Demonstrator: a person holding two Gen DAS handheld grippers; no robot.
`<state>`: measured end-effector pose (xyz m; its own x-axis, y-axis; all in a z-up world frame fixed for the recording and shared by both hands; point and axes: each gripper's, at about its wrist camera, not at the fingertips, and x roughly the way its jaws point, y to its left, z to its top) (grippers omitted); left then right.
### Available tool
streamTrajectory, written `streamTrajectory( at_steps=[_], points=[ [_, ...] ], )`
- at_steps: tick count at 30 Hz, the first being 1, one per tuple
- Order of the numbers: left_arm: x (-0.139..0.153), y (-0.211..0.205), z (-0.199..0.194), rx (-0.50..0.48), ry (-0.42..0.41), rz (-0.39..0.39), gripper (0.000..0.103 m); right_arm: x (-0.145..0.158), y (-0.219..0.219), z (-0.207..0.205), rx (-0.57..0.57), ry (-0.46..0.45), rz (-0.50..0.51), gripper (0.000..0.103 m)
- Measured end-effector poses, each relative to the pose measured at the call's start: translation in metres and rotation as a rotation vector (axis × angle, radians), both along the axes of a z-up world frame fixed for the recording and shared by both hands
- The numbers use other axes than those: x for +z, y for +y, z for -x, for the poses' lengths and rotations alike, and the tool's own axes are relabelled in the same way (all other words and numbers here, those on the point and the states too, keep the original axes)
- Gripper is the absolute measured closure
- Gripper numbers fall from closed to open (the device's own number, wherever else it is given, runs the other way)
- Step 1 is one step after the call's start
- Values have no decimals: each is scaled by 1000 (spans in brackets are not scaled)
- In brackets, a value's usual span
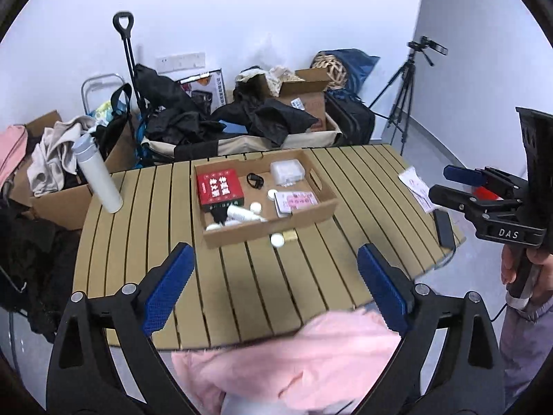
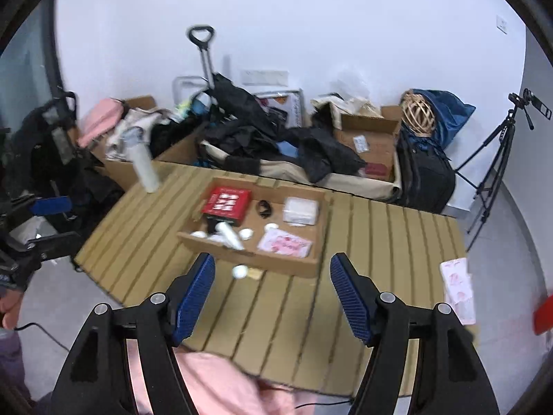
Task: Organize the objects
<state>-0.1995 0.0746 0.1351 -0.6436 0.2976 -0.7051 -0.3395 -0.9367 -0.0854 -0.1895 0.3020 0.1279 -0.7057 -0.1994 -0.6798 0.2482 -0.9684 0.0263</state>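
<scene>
Judging most items boxed, I hold both the left gripper (image 1: 274,287) and right gripper (image 2: 271,297) spread and empty, with a white ball (image 1: 277,240) left outside the cardboard tray (image 1: 311,212) toward the table's (image 1: 242,294) near edge.

Both feeds evenly lit, soft and cool; I see no hard shadows and no glare. Left wrist view is sharp at centre. Right wrist view is smeared by motion, worst on the white bottle (image 2: 143,166). Fisheye bends the table (image 1: 276,294) slats; black corners.

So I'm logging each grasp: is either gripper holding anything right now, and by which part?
Nothing is held. The left gripper and the right gripper are both open, with only the slatted table showing between their fingers.
</scene>
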Motion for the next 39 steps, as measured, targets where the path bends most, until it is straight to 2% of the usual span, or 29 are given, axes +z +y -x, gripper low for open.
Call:
streamTrajectory(
  at_steps=[3, 6, 9, 12, 15, 19, 24, 27, 31, 34, 37, 39],
  points=[
    [-13, -7, -49, 6, 41, 7, 9, -19, -7, -54, 15, 30, 3, 30],
    [-33, -15, -95, 33, 86, 2, 1, -40, -16, -110, 9, 71, -12, 30],
    [-57, -24, -126, 63, 74, -9, 1, -62, -24, -153, 14, 70, 34, 30],
    [-76, -31, -139, 77, 21, -50, 1, -75, -34, -174, 0, 69, 10, 30],
    [-88, -33, -137, 74, -1, -37, 1, -73, -45, -187, 17, 96, -9, 30],
    [-102, -36, -126, 90, -33, -62, 1, -71, -46, -183, -6, 123, 1, 30],
    [-126, -31, -107, 86, -68, -58, 1, -89, -33, -167, -34, 106, 54, 30],
    [-142, -27, -85, 85, -89, -54, 1, -111, -25, -137, -51, 48, 64, 30],
    [-155, -18, -44, 63, -38, -75, 1, -150, -18, -79, -46, -45, 102, 30],
    [-166, -6, -2, 42, -35, -80, 2, -176, -17, -25, -56, -107, 115, 30],
    [-182, 2, 40, 44, -65, -59, 3, -192, -19, 22, -49, -141, 126, 30],
    [-194, 4, 65, 42, -93, -77, 3, -200, -22, 49, -28, -145, 140, 30]
  ],
)
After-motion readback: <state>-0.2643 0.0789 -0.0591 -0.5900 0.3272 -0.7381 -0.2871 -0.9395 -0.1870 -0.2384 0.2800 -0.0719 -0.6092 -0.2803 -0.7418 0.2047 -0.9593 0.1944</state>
